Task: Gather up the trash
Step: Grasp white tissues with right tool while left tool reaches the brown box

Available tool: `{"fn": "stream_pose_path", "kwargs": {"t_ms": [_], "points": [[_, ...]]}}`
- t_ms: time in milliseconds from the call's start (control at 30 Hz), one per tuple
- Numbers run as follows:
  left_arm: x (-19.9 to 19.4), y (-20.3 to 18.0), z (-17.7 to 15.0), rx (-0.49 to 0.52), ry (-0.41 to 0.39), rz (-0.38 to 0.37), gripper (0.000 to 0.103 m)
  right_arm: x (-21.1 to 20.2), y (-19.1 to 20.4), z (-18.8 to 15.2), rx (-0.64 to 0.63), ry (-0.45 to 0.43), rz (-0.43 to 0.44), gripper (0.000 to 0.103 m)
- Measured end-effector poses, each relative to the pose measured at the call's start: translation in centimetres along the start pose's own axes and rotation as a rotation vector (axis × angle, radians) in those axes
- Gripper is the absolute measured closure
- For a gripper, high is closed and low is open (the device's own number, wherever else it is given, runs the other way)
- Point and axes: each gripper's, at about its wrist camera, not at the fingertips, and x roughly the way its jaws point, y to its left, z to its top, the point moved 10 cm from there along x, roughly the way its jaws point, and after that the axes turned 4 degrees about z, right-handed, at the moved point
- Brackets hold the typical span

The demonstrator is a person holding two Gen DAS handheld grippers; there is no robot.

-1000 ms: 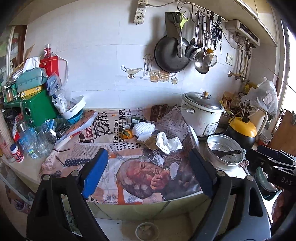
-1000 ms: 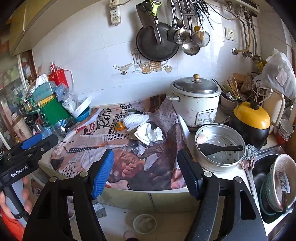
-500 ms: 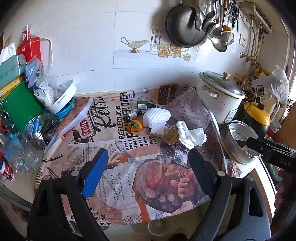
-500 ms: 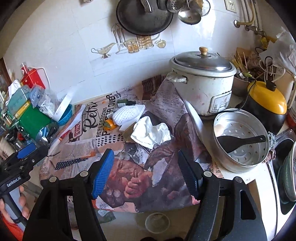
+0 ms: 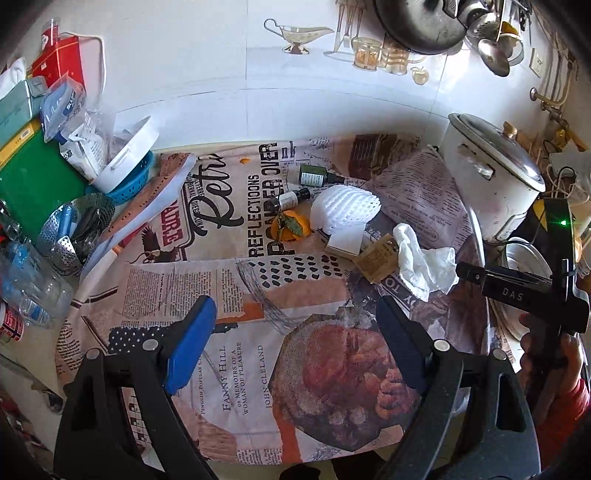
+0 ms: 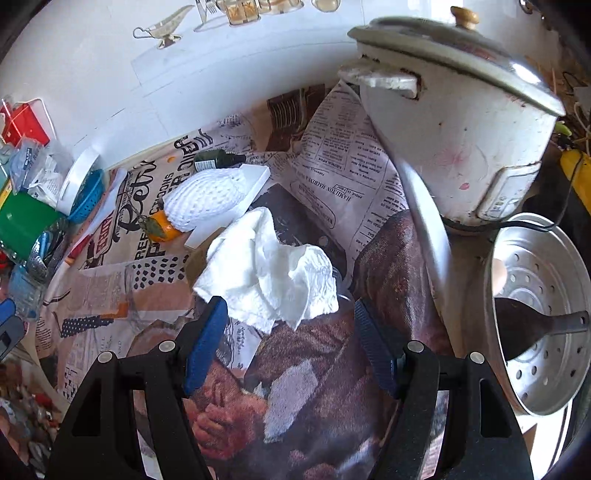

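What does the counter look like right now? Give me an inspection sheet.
Surface: counter covered by newspaper-print sheet, wrinkled near the cooker.
Job's things: crumpled tissue, foam fruit net, orange, two small bottles, cardboard scrap.
Clutter: rice cooker, steamer tray holding a spatula, green box, blue basket.
Grippers: left hand-held gripper open, empty; right hand-held gripper open, just short of the tissue.
Cables: black cord by cooker base.
Surroundings: tiled wall, hanging pan.
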Motion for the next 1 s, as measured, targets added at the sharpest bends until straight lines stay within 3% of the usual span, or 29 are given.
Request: {"fn": "stream_pose_path", "kwargs": {"t_ms": [200, 333, 500, 633, 733, 833, 900, 1000], "points": [[3.3, -1.1, 0.8, -0.068, 0.041, 0.03, 0.015, 4.2, -0.6, 0.5, -0.053, 0.101, 0.063, 0.035], [4.6, -1.4, 1.0, -0.099, 0.057, 0.041, 0.015, 4.8, 1.4, 0.2, -0.1, 0.13, 0.166, 0.035], [5.8, -1.3, 0.8, -0.128, 0.082, 0.055, 0.015, 5.9, 4.2, -0.7, -0.202, 0.187, 0.209, 0.035], [6.0, -0.9, 0.7, -0.142, 0.083, 0.063, 0.015, 8.0, 4.5, -1.7, -0.268, 0.228, 0.108, 0.035], [6.3, -0.8, 0.4, -0.129, 0.089, 0.078, 0.015, 8.9, 3.9, -1.5, -0.238, 0.227, 0.089, 0.037], [7.0, -1.1, -0.1, -0.117, 0.108, 0.077, 0.015, 9.5, 3.4, -1.2, -0.221, 0.219, 0.091, 0.042], [7.5, -1.3, -0.4, -0.111, 0.119, 0.073, 0.015, 9.9, 3.4, -1.1, -0.265, 0.207, 0.046, 0.051], [8.0, -2.0, -0.8, -0.104, 0.129, 0.057, 0.015, 10.2, 3.5, -0.8, -0.317, 0.183, 0.012, 0.073]]}}
